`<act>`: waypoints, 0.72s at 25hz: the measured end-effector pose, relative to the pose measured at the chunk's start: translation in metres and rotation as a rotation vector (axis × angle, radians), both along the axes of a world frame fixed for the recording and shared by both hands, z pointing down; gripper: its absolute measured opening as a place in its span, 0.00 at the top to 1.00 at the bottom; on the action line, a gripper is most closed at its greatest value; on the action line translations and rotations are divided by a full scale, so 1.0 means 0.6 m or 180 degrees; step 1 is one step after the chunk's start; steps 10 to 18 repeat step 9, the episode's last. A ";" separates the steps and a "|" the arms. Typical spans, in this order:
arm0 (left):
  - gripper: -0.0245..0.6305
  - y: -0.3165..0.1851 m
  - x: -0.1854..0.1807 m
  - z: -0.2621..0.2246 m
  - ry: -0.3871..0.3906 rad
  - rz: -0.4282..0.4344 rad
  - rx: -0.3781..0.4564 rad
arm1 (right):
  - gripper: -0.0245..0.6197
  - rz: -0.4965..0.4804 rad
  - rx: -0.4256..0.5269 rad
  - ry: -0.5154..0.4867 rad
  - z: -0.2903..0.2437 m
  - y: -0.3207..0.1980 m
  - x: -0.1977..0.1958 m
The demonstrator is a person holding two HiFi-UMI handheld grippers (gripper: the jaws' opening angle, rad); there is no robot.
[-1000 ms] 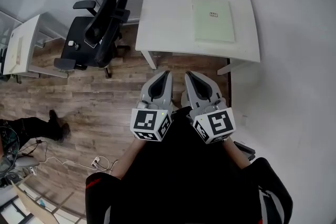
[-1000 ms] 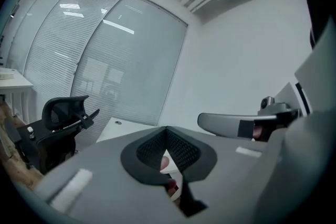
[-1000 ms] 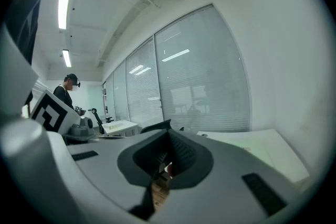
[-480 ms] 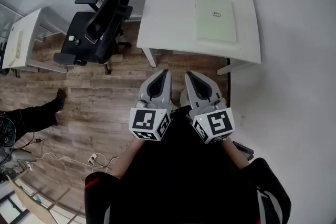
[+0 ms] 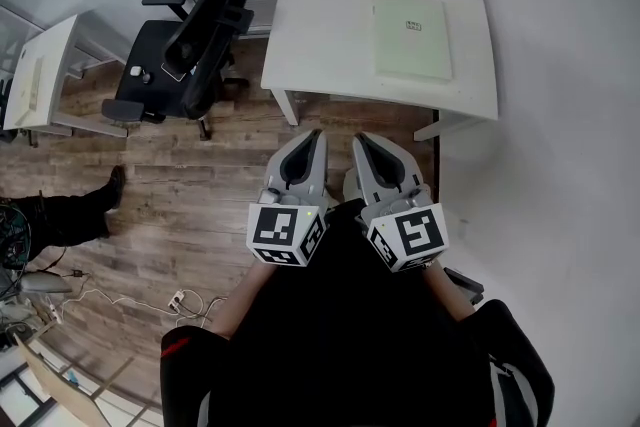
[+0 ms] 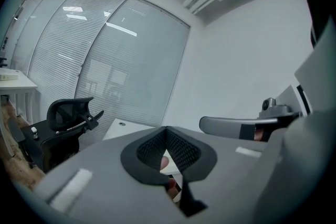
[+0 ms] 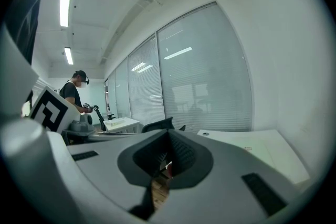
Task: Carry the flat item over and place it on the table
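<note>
Floor (image 5: 200, 185): brown wood-look planks, grained, with a faint sheen.
Table (image 5: 330, 35): white top, smooth and matt.
Flat item (image 5: 411, 37): pale green, looked like paper or card, matt.
Office chair (image 5: 190, 55): black, matt.
Left gripper (image 5: 314, 137): grey matt plastic shell.
Right gripper (image 5: 362, 141): grey matt plastic shell.
Pads (image 6: 181, 149): black, finely ribbed and rough.

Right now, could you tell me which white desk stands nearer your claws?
The desk straight ahead, bearing the pale green flat item; the other desk stands far left, beyond the black chair.
</note>
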State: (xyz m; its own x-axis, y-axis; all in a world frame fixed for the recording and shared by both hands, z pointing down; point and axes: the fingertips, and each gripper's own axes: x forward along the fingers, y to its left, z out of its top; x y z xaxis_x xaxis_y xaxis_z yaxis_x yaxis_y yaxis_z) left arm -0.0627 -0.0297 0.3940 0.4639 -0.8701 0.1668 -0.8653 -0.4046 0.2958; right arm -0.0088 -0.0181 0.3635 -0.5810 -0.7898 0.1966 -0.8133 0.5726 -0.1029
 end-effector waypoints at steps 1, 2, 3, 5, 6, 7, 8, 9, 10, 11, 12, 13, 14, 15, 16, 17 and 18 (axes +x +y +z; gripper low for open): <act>0.96 0.000 -0.001 0.001 0.0001 -0.0007 -0.0005 | 0.96 -0.0005 -0.0004 -0.0001 0.001 0.000 -0.001; 0.96 0.000 -0.003 0.002 0.0002 -0.0014 -0.0008 | 0.96 -0.0011 -0.0007 0.0001 0.002 0.001 -0.002; 0.96 0.001 -0.003 0.002 0.0004 -0.0020 -0.0010 | 0.96 -0.0018 -0.0010 0.0004 0.002 0.002 -0.002; 0.96 0.003 -0.003 -0.001 0.0009 -0.0029 -0.0016 | 0.96 -0.0027 -0.0014 0.0011 0.000 0.004 -0.003; 0.96 0.004 -0.003 -0.002 0.0009 -0.0031 -0.0018 | 0.96 -0.0028 -0.0015 0.0014 -0.002 0.004 -0.003; 0.96 0.004 -0.003 -0.003 0.0008 -0.0032 -0.0018 | 0.96 -0.0029 -0.0016 0.0017 -0.003 0.004 -0.003; 0.96 0.004 -0.004 -0.003 0.0007 -0.0033 -0.0018 | 0.96 -0.0030 -0.0017 0.0019 -0.003 0.004 -0.004; 0.96 0.004 -0.004 -0.004 0.0006 -0.0034 -0.0018 | 0.96 -0.0030 -0.0017 0.0020 -0.004 0.003 -0.004; 0.96 0.004 -0.004 -0.004 0.0006 -0.0034 -0.0018 | 0.96 -0.0030 -0.0017 0.0020 -0.004 0.003 -0.004; 0.96 0.004 -0.004 -0.004 0.0006 -0.0034 -0.0018 | 0.96 -0.0030 -0.0017 0.0020 -0.004 0.003 -0.004; 0.96 0.004 -0.004 -0.004 0.0006 -0.0034 -0.0018 | 0.96 -0.0030 -0.0017 0.0020 -0.004 0.003 -0.004; 0.96 0.004 -0.004 -0.004 0.0006 -0.0034 -0.0018 | 0.96 -0.0030 -0.0017 0.0020 -0.004 0.003 -0.004; 0.96 0.004 -0.004 -0.004 0.0006 -0.0034 -0.0018 | 0.96 -0.0030 -0.0017 0.0020 -0.004 0.003 -0.004; 0.96 0.004 -0.004 -0.004 0.0006 -0.0034 -0.0018 | 0.96 -0.0030 -0.0017 0.0020 -0.004 0.003 -0.004; 0.96 0.004 -0.004 -0.004 0.0006 -0.0034 -0.0018 | 0.96 -0.0030 -0.0017 0.0020 -0.004 0.003 -0.004; 0.96 0.004 -0.004 -0.004 0.0006 -0.0034 -0.0018 | 0.96 -0.0030 -0.0017 0.0020 -0.004 0.003 -0.004; 0.96 0.004 -0.004 -0.004 0.0006 -0.0034 -0.0018 | 0.96 -0.0030 -0.0017 0.0020 -0.004 0.003 -0.004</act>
